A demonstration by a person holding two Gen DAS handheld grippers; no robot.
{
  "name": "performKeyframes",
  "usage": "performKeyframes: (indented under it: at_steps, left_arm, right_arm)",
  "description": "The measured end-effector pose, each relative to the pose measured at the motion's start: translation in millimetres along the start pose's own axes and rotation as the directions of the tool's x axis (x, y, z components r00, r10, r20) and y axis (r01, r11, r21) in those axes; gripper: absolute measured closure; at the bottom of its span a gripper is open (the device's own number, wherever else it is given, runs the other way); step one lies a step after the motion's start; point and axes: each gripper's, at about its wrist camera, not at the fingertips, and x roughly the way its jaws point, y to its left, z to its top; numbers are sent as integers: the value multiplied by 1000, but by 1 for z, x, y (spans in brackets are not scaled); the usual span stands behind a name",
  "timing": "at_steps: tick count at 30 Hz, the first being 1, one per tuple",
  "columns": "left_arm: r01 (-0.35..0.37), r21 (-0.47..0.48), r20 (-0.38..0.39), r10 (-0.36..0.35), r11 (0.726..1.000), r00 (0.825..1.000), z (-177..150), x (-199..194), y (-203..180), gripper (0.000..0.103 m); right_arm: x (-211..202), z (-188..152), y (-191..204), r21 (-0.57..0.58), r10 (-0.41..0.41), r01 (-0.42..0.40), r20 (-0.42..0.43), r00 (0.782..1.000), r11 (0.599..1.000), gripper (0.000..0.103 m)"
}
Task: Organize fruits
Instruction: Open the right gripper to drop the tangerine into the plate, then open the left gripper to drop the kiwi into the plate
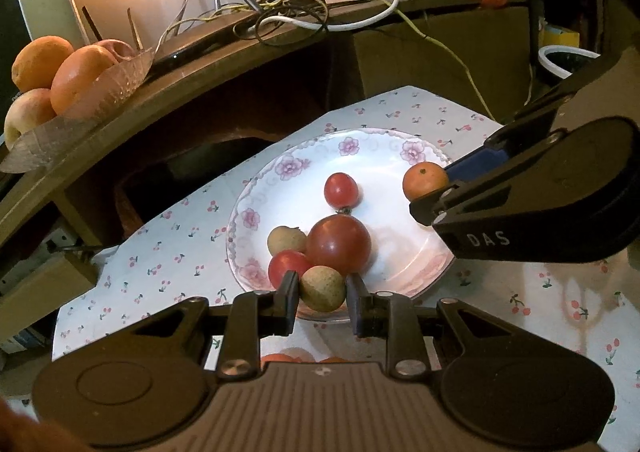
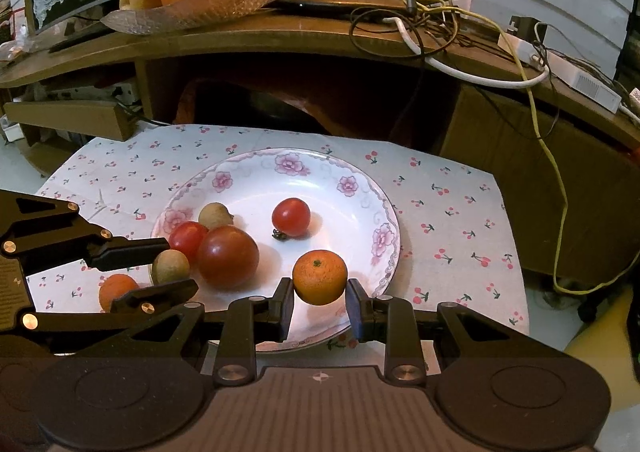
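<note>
Both grippers are built in matte black plastic; silver screws are set at the linkage pivots; "DAS" is printed on the right gripper [image 1: 430,187]; blue pads are fitted to its jaws.

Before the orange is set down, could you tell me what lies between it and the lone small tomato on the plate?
Only bare white plate lies between the orange and the small tomato, as the right wrist view shows.
</note>
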Motion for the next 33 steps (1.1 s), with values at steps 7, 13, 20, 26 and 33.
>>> performKeyframes:
  at_steps: [7, 13, 20, 26, 33]
  left_arm:
    - [6, -9, -6, -6, 1000, 1000, 0, 5, 0, 72]
    - [6, -11, -2, -6, 1000, 1000, 0, 7, 1, 72]
    - [7, -14, -1, -7, 1000, 1000, 2, 6, 3, 70]
    - [11, -5, 1, -11, 1000, 1000, 0, 5, 3, 67]
    - [8, -12, 14, -8, 1000, 1000, 0, -2, 6, 66]
  right_arm:
    - [3, 0, 0, 1, 8, -8, -3, 1000, 1000, 74]
    - [3, 0, -1, 8, 8, -8, 2, 1000, 1000, 73]
    - [1, 0, -4, 24, -1, 0, 11, 1000, 1000, 70]
    - [-2, 0, -6, 35, -7, 6, 20, 1000, 999, 70]
    - [-7, -1, -8, 37, -3, 2, 28, 1000, 999, 70]
